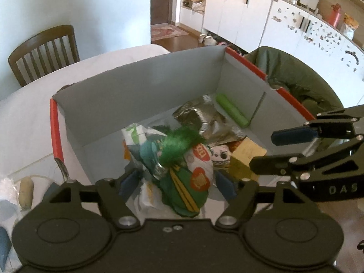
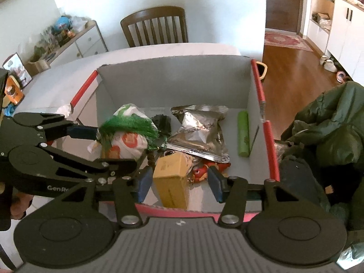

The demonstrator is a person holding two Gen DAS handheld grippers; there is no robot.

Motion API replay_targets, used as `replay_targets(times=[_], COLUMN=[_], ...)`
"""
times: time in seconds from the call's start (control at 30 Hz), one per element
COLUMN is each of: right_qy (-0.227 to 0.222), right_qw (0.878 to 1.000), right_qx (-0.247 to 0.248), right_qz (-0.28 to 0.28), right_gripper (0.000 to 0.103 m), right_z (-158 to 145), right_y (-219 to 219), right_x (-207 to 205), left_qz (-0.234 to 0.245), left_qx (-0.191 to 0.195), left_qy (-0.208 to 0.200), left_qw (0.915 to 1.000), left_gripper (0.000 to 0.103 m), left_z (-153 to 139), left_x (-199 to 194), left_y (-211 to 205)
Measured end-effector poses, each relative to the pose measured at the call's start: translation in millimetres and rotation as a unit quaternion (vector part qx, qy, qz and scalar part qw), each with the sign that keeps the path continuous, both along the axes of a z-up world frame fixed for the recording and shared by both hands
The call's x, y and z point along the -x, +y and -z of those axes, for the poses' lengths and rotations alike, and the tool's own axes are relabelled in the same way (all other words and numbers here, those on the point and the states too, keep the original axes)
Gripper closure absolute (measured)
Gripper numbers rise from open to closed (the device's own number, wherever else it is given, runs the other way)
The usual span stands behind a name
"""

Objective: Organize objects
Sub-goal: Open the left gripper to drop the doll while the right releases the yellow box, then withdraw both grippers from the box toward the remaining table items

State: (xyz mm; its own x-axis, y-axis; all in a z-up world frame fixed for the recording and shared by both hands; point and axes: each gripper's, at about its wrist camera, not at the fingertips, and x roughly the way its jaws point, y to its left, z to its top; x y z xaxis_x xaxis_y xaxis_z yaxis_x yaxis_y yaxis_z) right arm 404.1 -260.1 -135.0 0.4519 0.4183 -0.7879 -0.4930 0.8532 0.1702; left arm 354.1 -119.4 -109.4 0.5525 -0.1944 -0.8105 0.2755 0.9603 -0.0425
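The red-edged box [image 1: 141,86] already holds most items, so I judge the sorting well along — a beige roll [image 1: 26,192] and a few bits sit outside, left of the left gripper [image 1: 175,182]. Its jaws stand spread around a green-and-white snack bag [image 1: 182,182] with a green tassel [image 1: 176,144], apparently letting go. The right gripper [image 2: 179,182] is spread too, empty, a yellow carton [image 2: 173,179] between its fingers. Beyond: one silver foil pouch [image 2: 200,132], one green cylinder [image 2: 243,134].
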Motion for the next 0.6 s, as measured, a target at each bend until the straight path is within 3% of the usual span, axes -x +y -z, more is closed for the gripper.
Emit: replay_targets(times=[0.1, 0.6], right_qy=[0.001, -0.023], right_qw=[1.000, 0.998], right_qx=[-0.011, -0.053], right_qz=[0.009, 0.021], right_gripper=[0.050, 0.048], right_z=[-5, -41], right_y=[-7, -13], right_x=[5, 41], left_qz=[0.000, -0.029], left_qx=[-0.007, 0.043], left_qy=[-0.007, -0.038], left_qw=[1.0000, 0.9980], left_gripper=[0.021, 0.018], left_z=[-1, -42], left_x=[5, 42], left_y=[-5, 19])
